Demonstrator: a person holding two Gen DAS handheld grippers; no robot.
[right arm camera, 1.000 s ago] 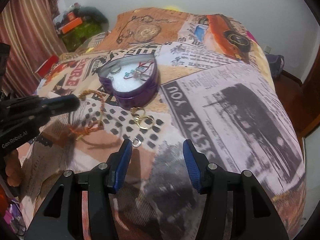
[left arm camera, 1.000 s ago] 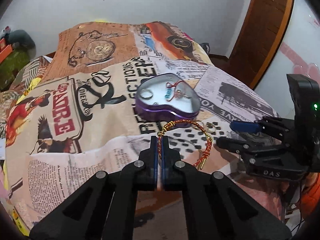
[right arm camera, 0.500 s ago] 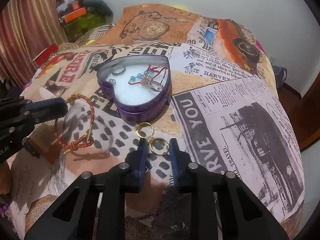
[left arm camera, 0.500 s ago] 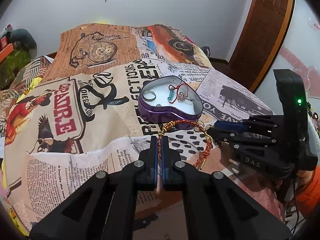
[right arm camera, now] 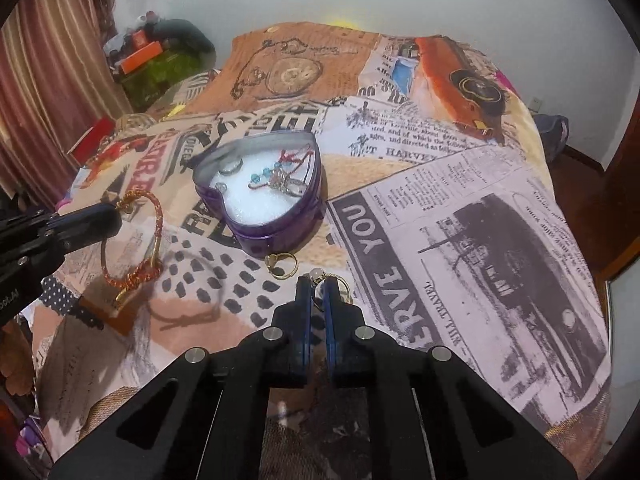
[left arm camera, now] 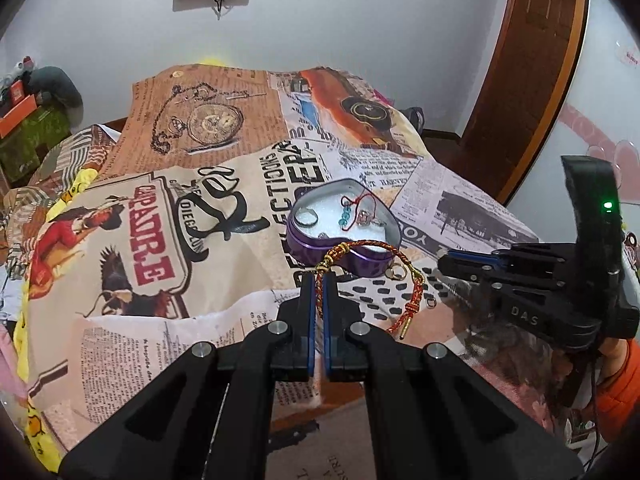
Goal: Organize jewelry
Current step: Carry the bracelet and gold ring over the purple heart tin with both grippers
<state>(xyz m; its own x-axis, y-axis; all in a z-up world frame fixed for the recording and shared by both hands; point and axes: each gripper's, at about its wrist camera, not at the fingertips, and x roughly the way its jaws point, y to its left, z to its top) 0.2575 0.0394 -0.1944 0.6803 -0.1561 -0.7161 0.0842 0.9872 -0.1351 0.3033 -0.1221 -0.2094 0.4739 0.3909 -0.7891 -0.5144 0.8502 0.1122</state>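
Note:
My left gripper (left arm camera: 319,280) is shut on a red-and-gold braided bracelet (left arm camera: 416,284), which hangs above the bedspread just in front of the purple heart-shaped tin (left arm camera: 340,254). The tin (right arm camera: 276,232) holds a silver ring (right arm camera: 231,166) and a red cord with blue beads (right arm camera: 260,176). My right gripper (right arm camera: 316,284) is closing its jaws on a small pearl earring (right arm camera: 317,274) pinched between the pads, close to the tin's front point. A gold hoop earring (right arm camera: 286,266) lies on the cloth beside it. The left gripper (right arm camera: 116,216) and the bracelet (right arm camera: 158,216) also show at the left of the right wrist view.
A newspaper-print bedspread (right arm camera: 460,220) covers the bed. Its right edge drops to the floor by a wooden door (left arm camera: 532,60). Boxes and clutter (right arm camera: 152,56) stand at the back left by a curtain. A hand in an orange sleeve (left arm camera: 616,368) holds the right gripper.
The right gripper moved forward toward the tin and shut its jaws on the pearl earring. The left gripper kept its hold on the bracelet and barely moved.

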